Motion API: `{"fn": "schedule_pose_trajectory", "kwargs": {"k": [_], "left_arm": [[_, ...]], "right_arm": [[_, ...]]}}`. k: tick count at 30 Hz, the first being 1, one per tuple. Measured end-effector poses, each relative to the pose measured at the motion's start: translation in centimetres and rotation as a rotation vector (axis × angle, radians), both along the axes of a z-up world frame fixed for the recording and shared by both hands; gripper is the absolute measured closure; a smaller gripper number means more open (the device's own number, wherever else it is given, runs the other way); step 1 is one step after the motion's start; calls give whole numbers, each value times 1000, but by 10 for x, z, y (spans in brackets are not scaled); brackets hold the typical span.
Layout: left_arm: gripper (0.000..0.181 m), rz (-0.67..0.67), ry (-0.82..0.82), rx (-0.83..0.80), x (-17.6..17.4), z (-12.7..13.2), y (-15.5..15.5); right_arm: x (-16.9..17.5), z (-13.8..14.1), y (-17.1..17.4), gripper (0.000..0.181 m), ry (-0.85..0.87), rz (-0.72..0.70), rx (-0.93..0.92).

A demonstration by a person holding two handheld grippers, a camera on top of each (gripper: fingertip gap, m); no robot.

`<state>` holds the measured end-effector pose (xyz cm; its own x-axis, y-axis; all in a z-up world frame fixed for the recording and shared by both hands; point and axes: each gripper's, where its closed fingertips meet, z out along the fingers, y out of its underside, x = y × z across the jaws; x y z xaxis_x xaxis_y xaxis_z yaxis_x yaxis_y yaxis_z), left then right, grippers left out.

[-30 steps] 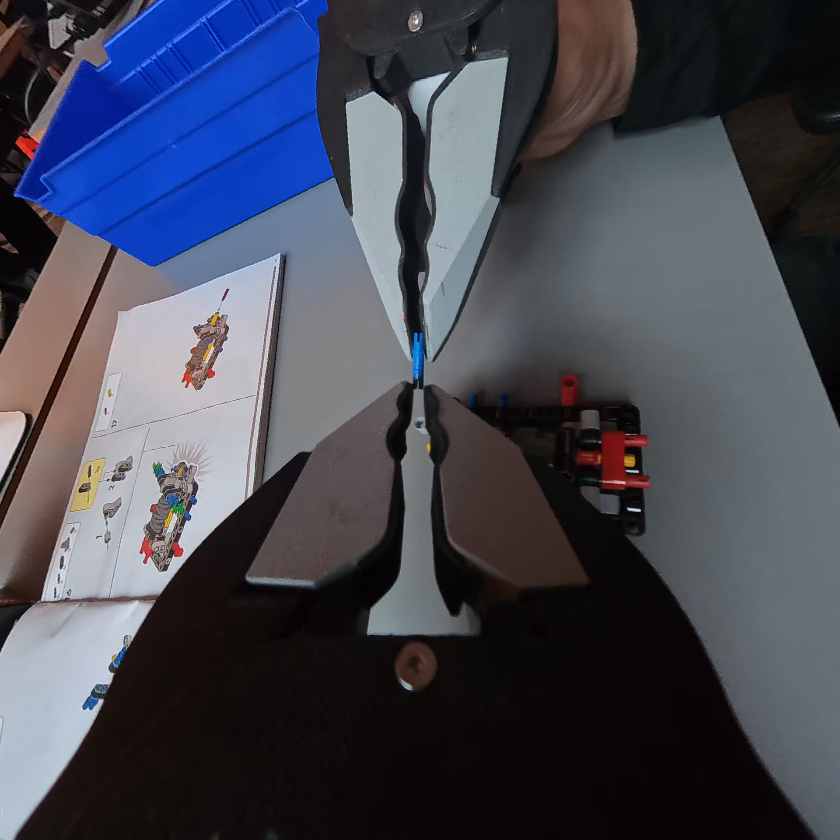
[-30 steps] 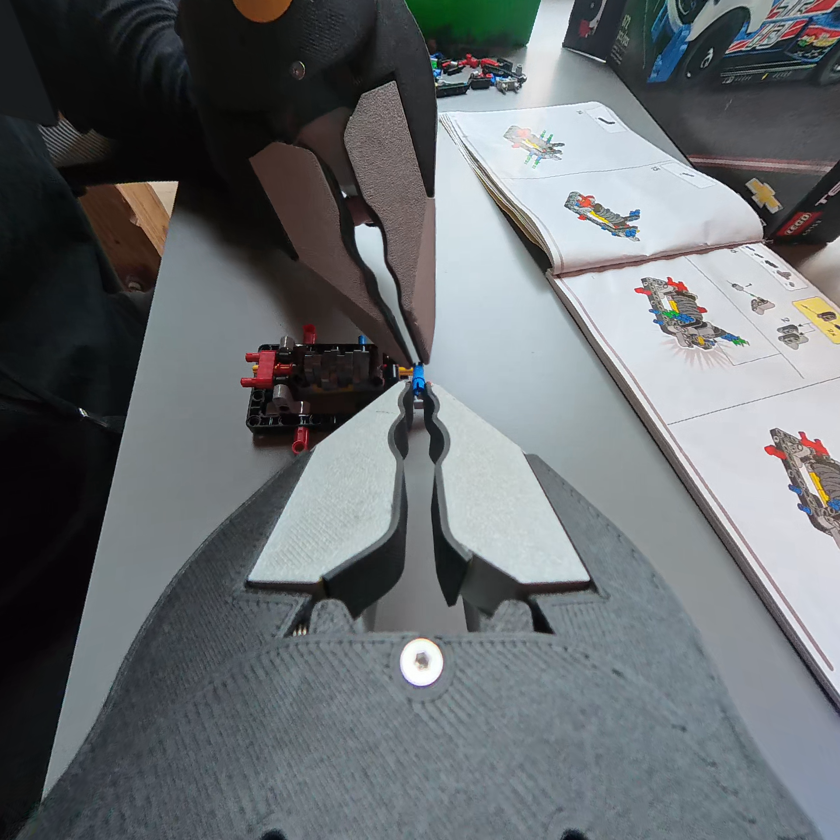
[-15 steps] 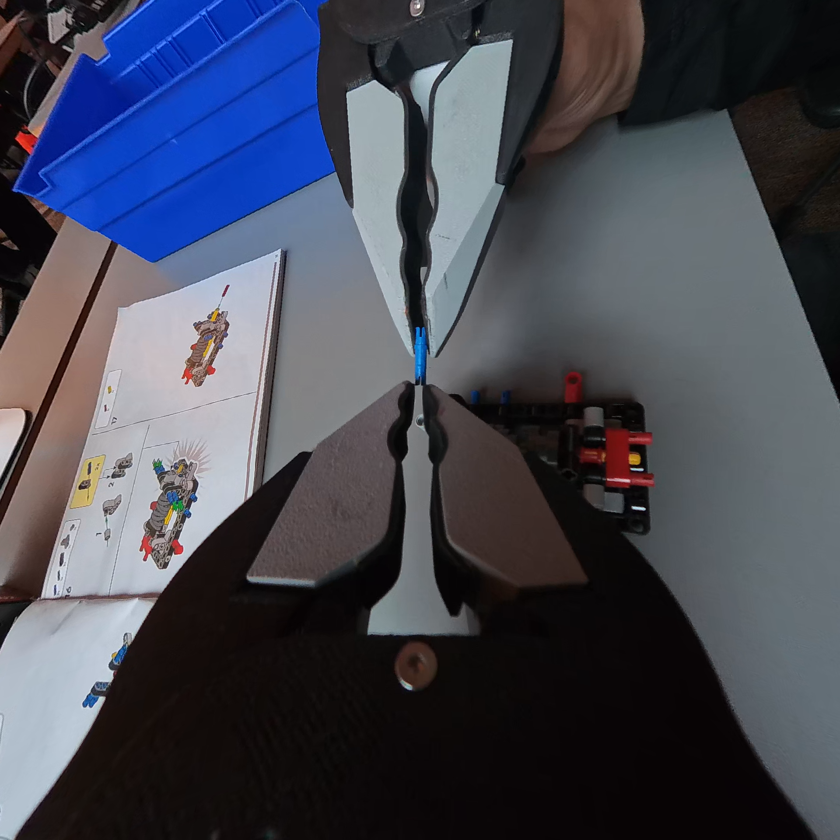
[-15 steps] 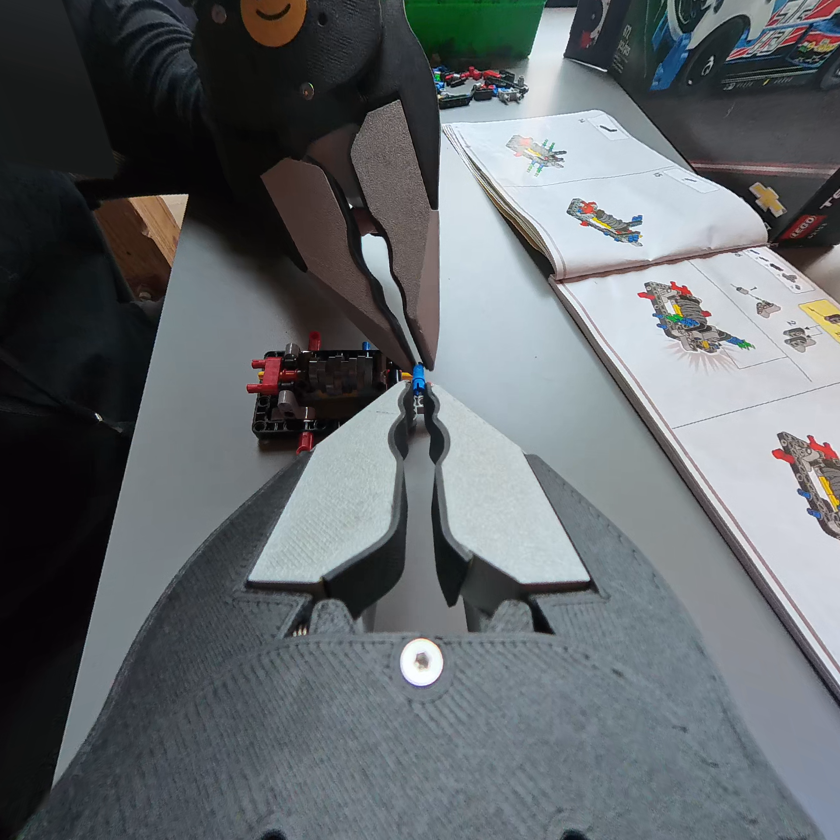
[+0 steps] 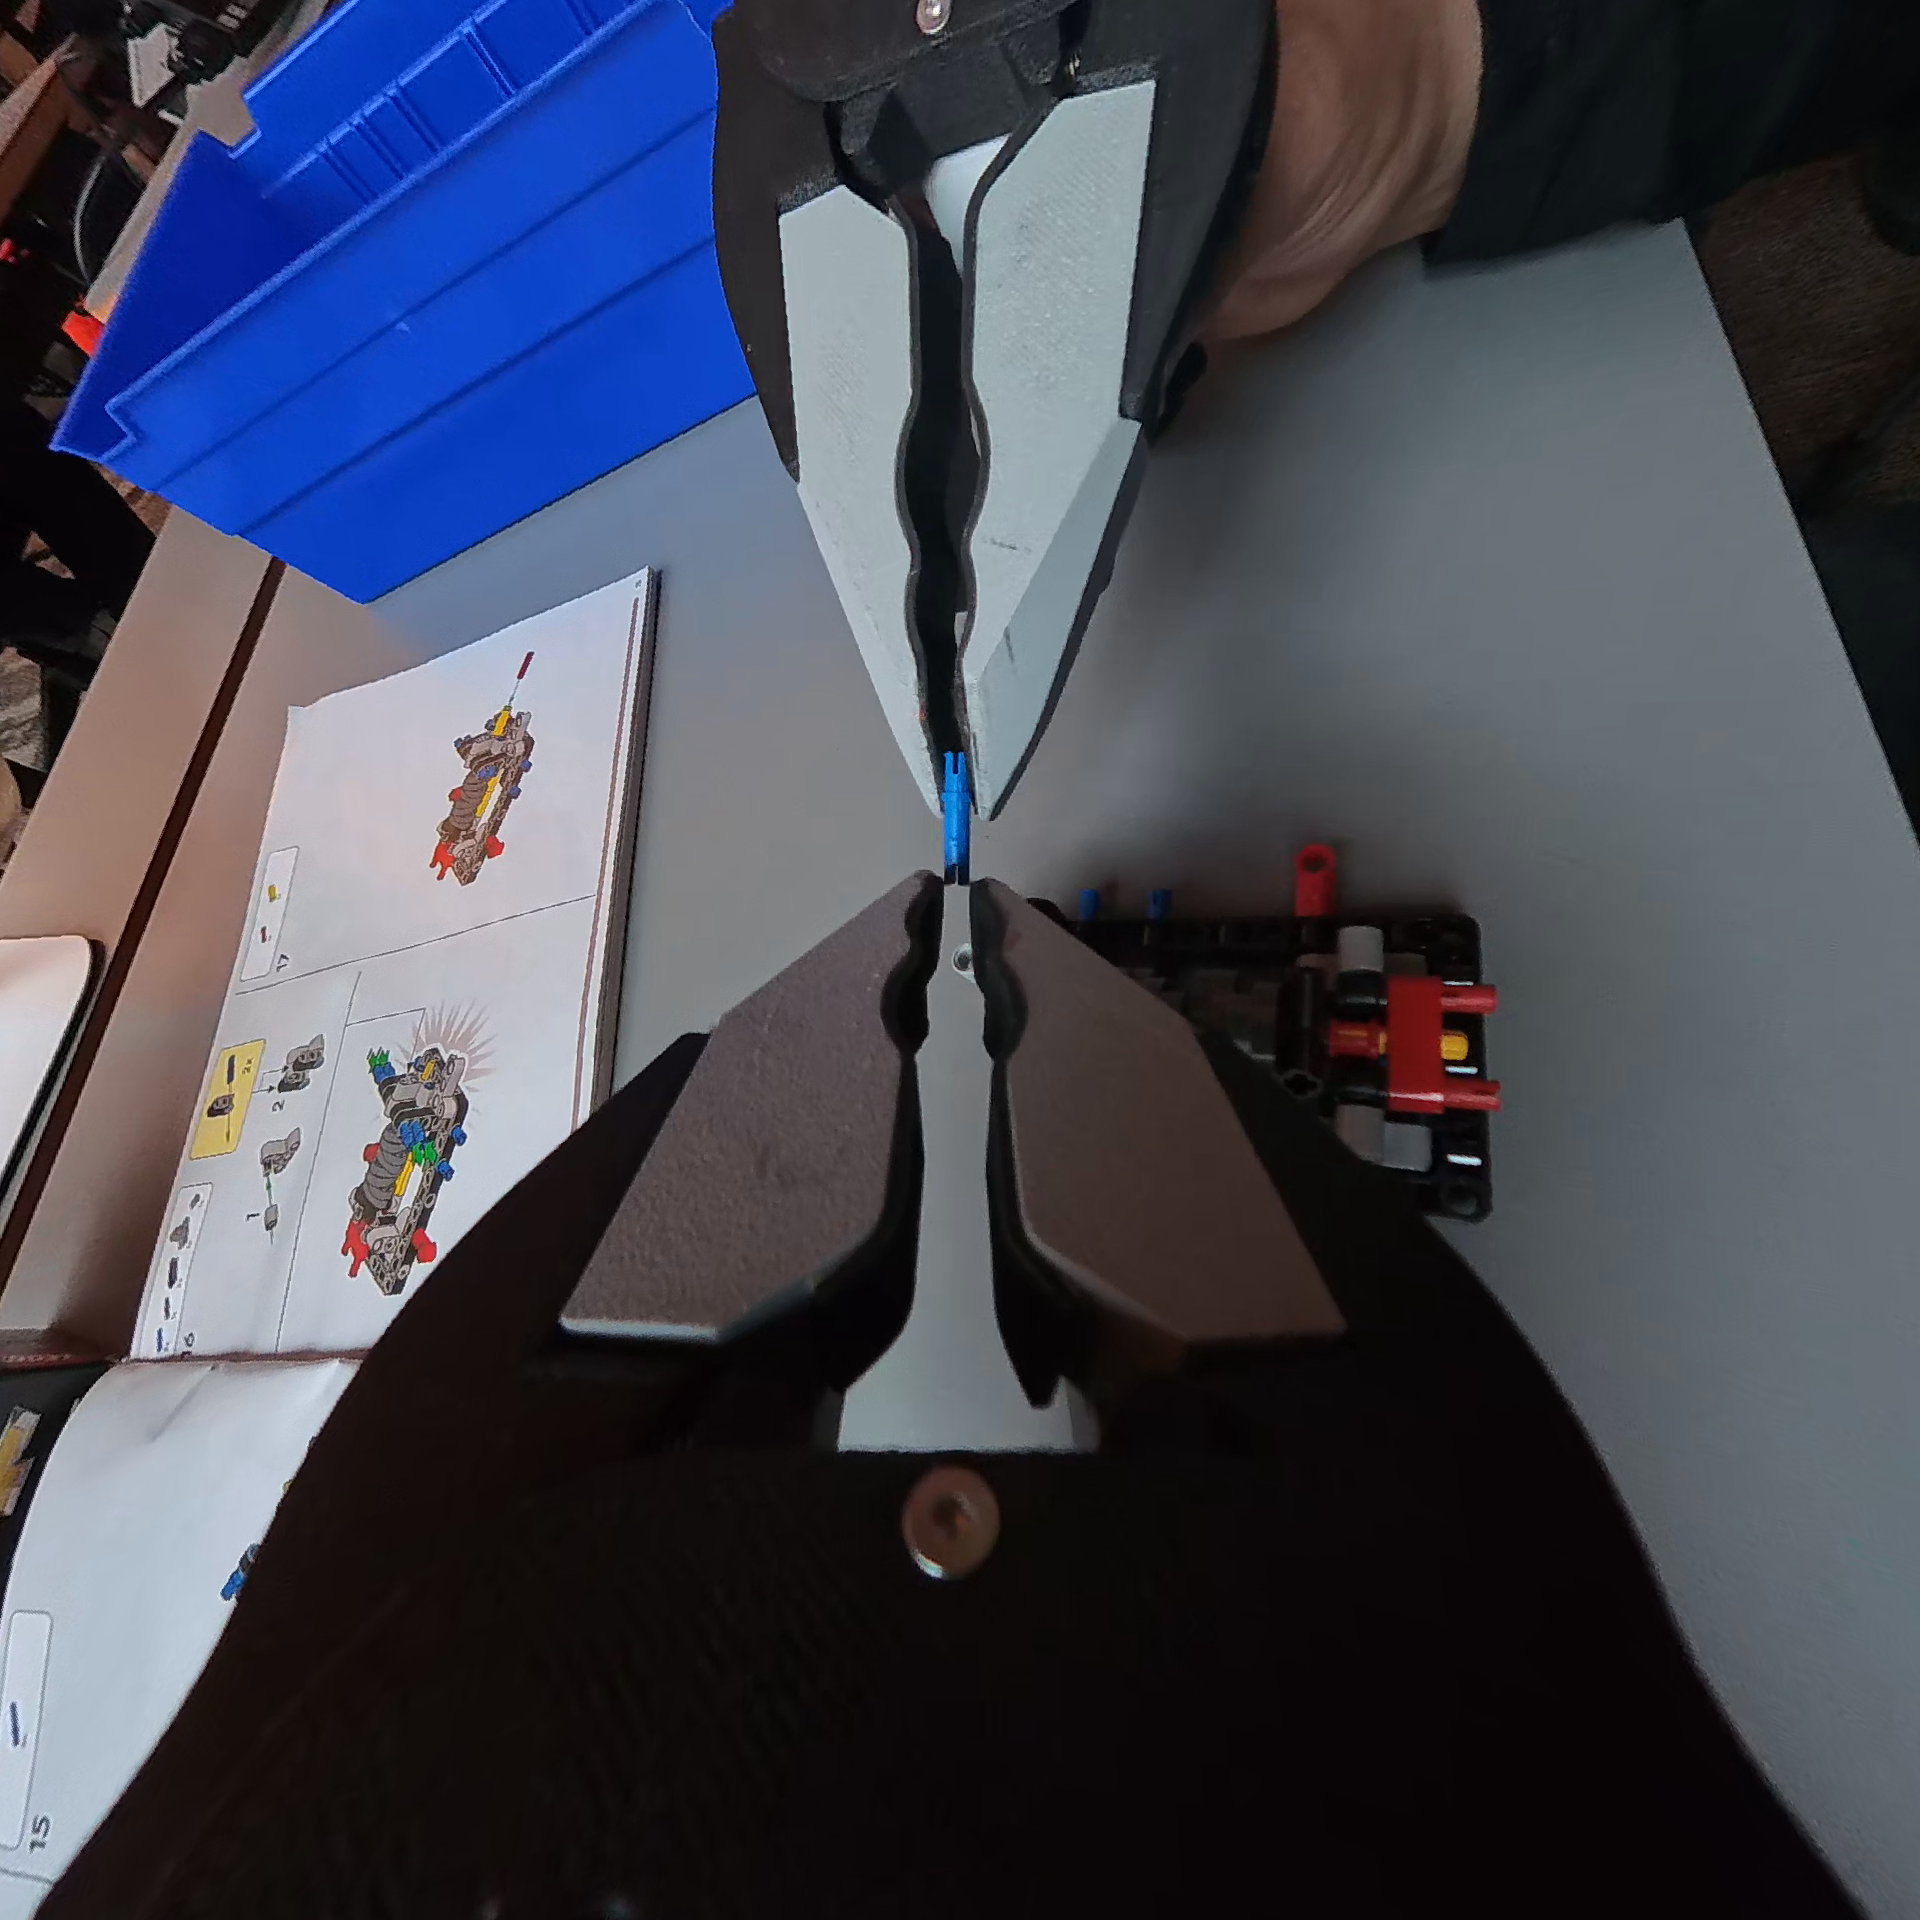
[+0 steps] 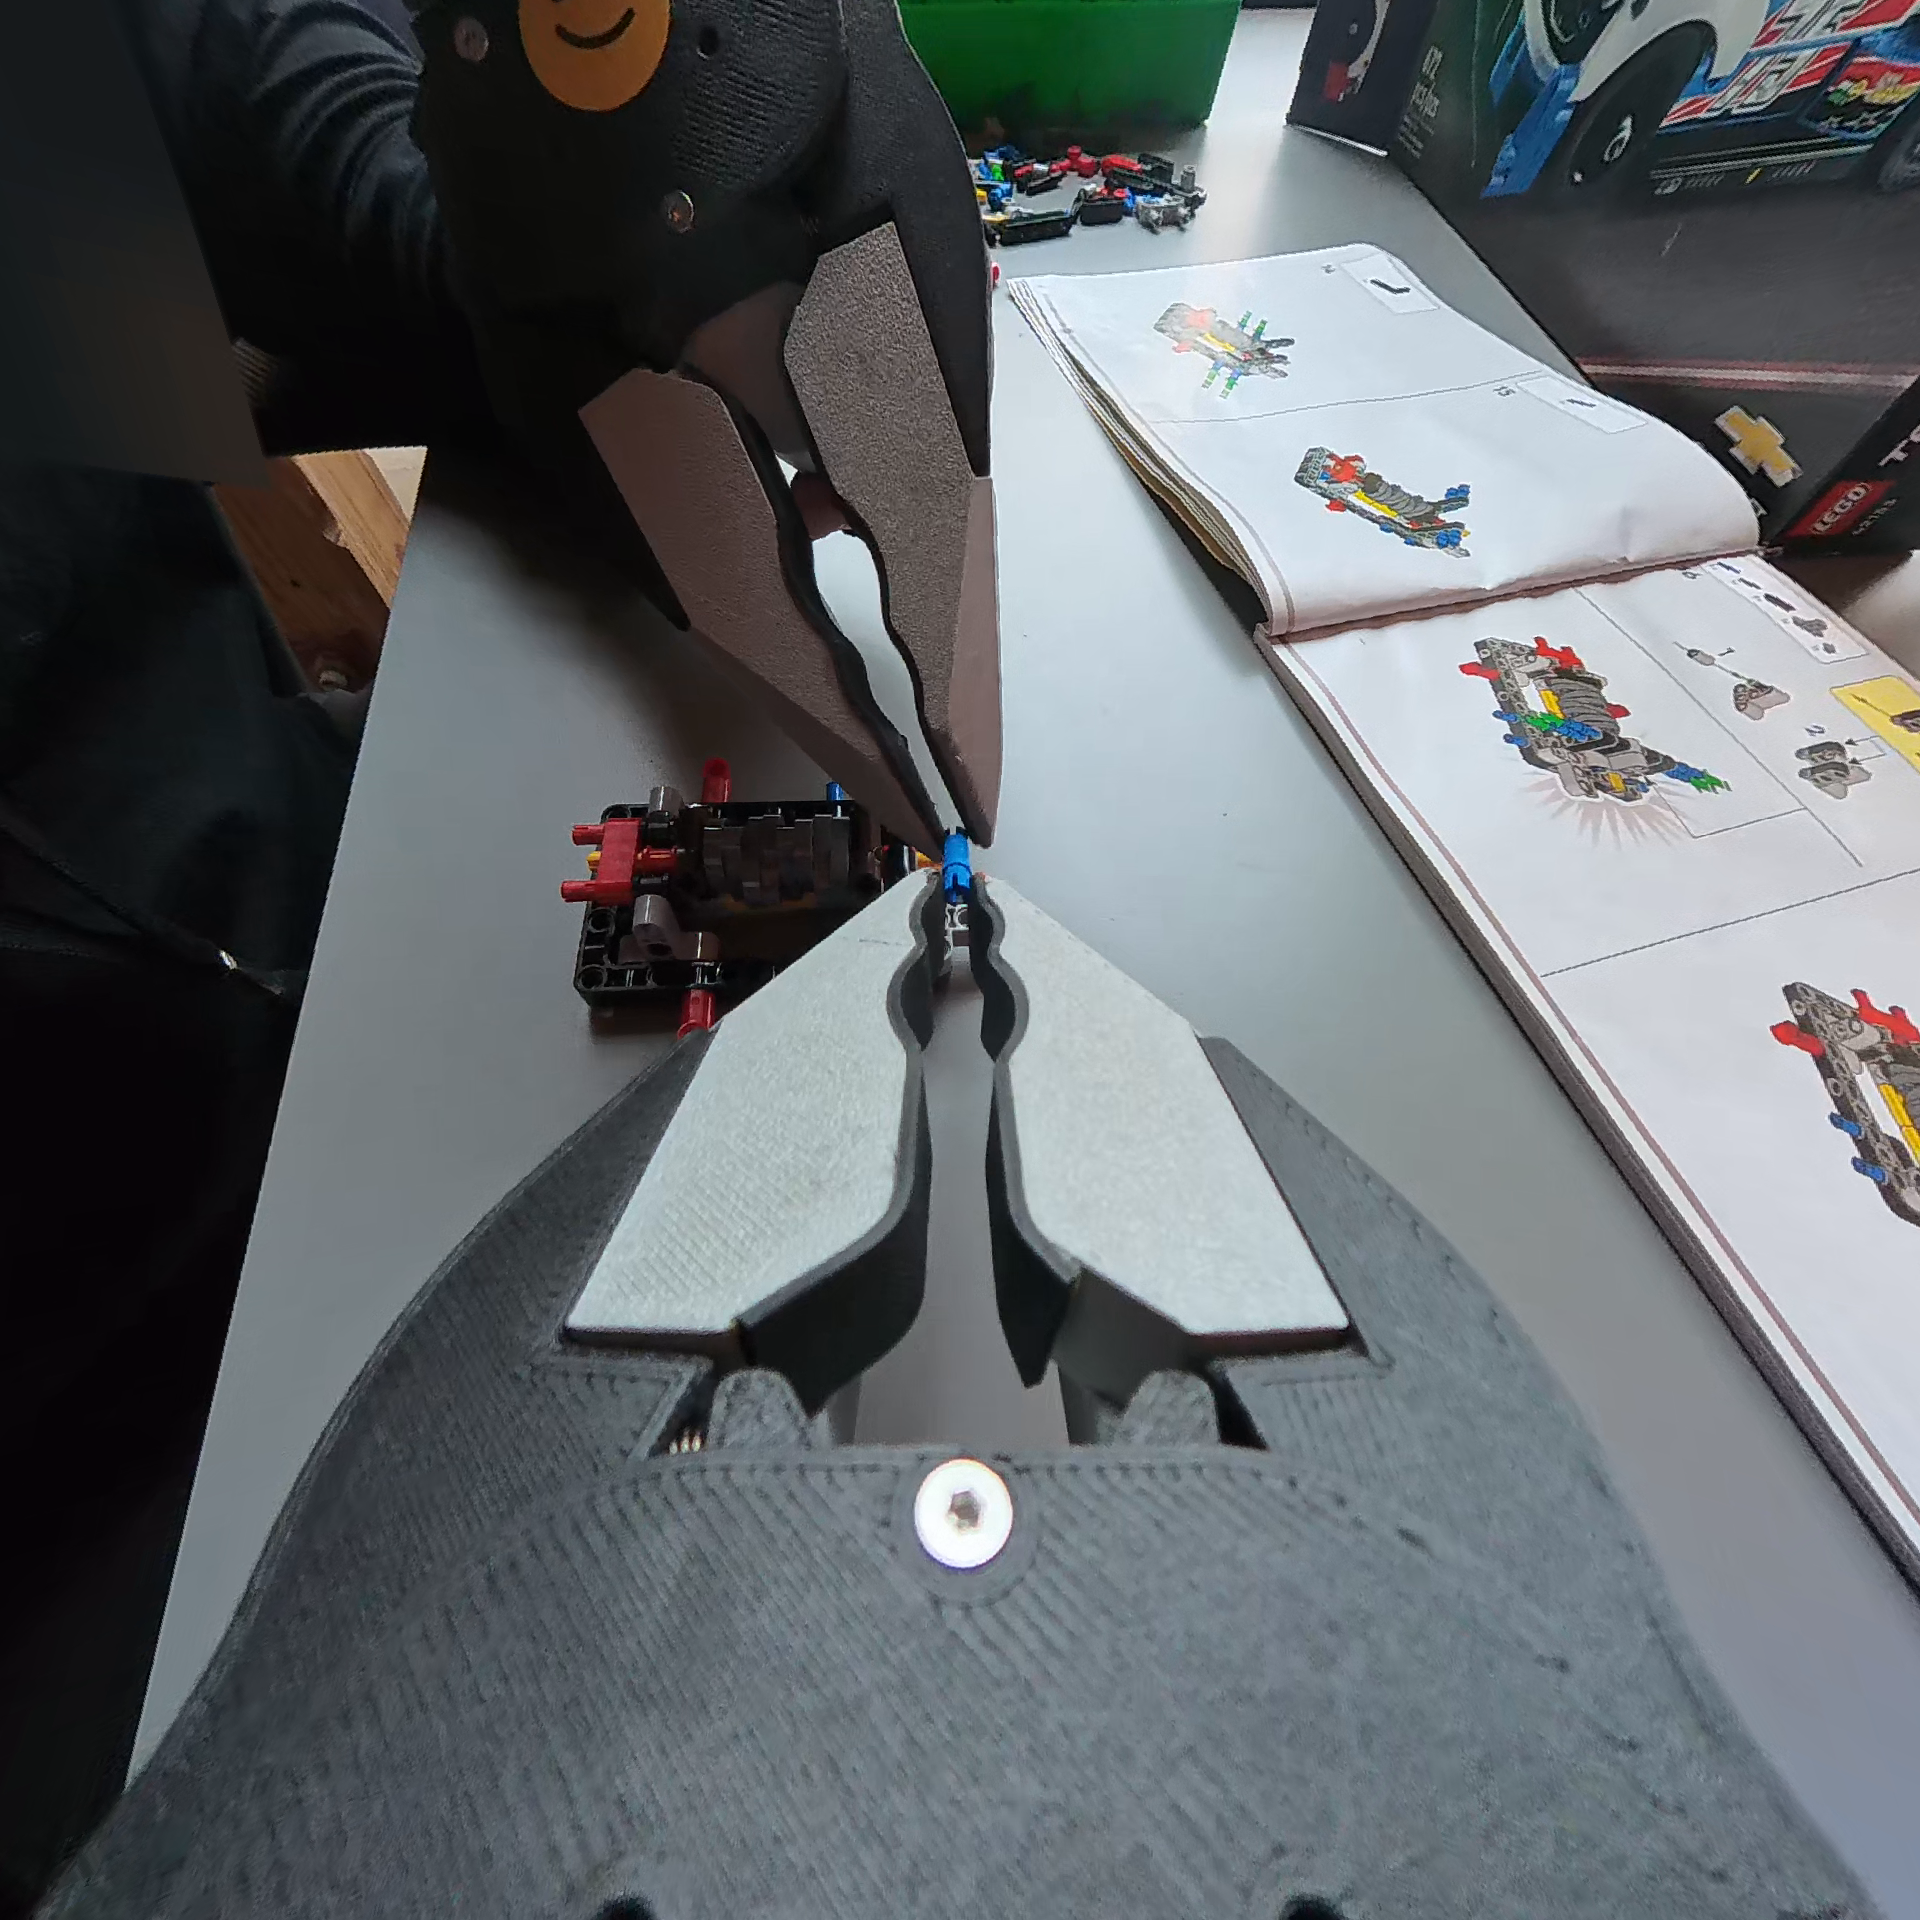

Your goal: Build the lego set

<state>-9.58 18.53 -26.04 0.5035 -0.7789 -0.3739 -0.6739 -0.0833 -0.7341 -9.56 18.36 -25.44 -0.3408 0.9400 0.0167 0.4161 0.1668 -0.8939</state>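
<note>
Little had shifted over the last second: grippers kept tip to tip above the table (image 5: 1403,623), and the right wrist view took in slightly more of the left gripper's body than before. The part-built black frame (image 5: 1351,1029) had not moved.

Right gripper (image 5: 961,810) came in from the far side, tips pinched on a blue pin (image 5: 954,821). About half the pin stuck out toward the left gripper (image 5: 951,896). Only a thin wavy slit remained between the pale fingers (image 5: 1049,416).

Left gripper's dark fingers (image 5: 790,1122) were likewise nearly closed. Just behind their tips sat a small light-grey piece (image 5: 962,954) with a hole in it, apparently clamped there. The pin's free end met those tips. Whether it had entered the piece could not be told.

Judged purpose: both parts were held off the table, pin in line with the piece, so one could be pushed straight into the other with nothing underneath in the way.

The frame lay on the table just to the right of the left gripper, untouched, probably awaiting this sub-assembly. The instruction booklet (image 5: 436,935) lay open to the left, near enough to consult, with blue bins (image 5: 416,312) beyond it
</note>
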Motion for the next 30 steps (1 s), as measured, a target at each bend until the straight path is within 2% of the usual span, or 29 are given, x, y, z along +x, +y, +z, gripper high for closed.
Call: {"fn": "schedule_pose_trajectory", "kwargs": {"k": [7,18,23,26,30], "left_arm": [[178,1,16,11,0,0,0],[181,0,131,97,-2,0,-1],[181,16,48,14,-3,-3,1],[171,32,61,1,-6,-6,3],[174,17,41,1,-1,-4,1]], "right_arm": [[0,0,0,180,-2,1,-5],[0,1,-2,181,0,16,-8],[0,-1,0,181,-2,0,12],[0,1,2,181,9,-7,9],[0,-1,0,180,-1,-4,20]]}}
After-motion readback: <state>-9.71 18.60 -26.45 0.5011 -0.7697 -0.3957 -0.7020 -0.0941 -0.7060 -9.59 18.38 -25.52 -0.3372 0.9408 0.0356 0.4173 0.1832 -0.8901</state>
